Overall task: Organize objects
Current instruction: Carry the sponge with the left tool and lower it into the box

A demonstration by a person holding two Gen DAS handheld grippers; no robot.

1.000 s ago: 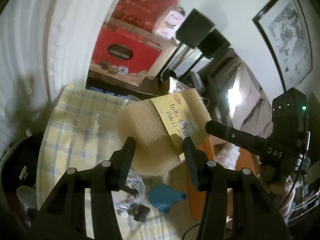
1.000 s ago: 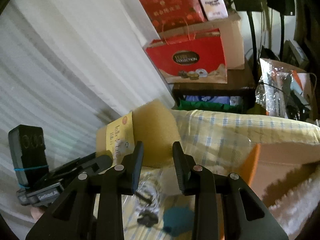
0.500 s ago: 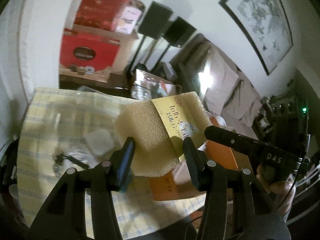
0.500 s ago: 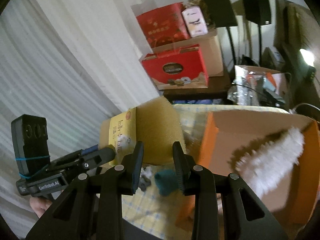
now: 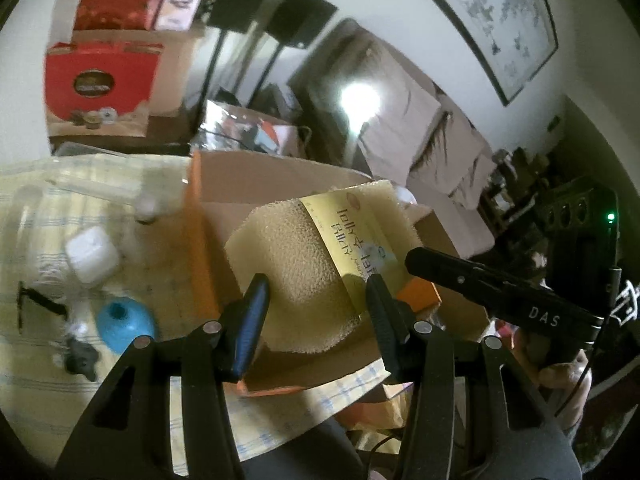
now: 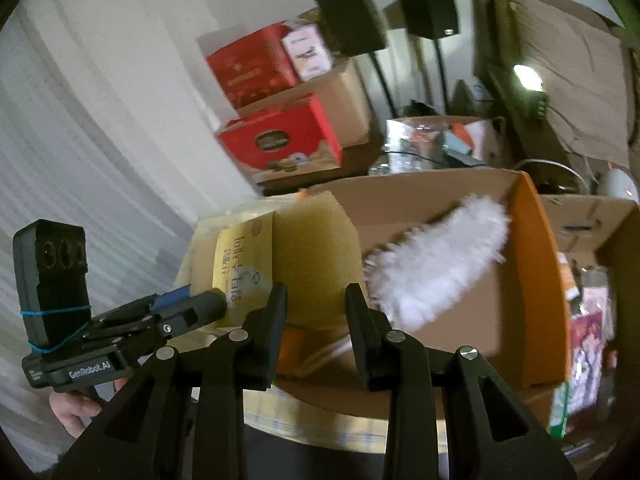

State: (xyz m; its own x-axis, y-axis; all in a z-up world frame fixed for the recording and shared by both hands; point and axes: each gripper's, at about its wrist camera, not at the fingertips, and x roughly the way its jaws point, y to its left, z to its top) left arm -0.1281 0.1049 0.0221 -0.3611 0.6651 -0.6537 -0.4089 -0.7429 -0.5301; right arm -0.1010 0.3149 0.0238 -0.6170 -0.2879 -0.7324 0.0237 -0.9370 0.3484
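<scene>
Sponge held over box by both grippers.
Left gripper point(image 5: 316, 292) and right gripper point(image 6: 316, 300) each clamp the yellow sponge point(image 5: 304, 268), label band on, above the open cardboard box point(image 6: 536, 280). White duster point(image 6: 436, 256) lies inside; blue bulb point(image 5: 124, 322) on the checked cloth point(image 5: 40, 360).

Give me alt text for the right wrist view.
Both claws, right and left, hold a yellow sponge with a paper label over an open cardboard box containing a white fluffy duster.
</scene>
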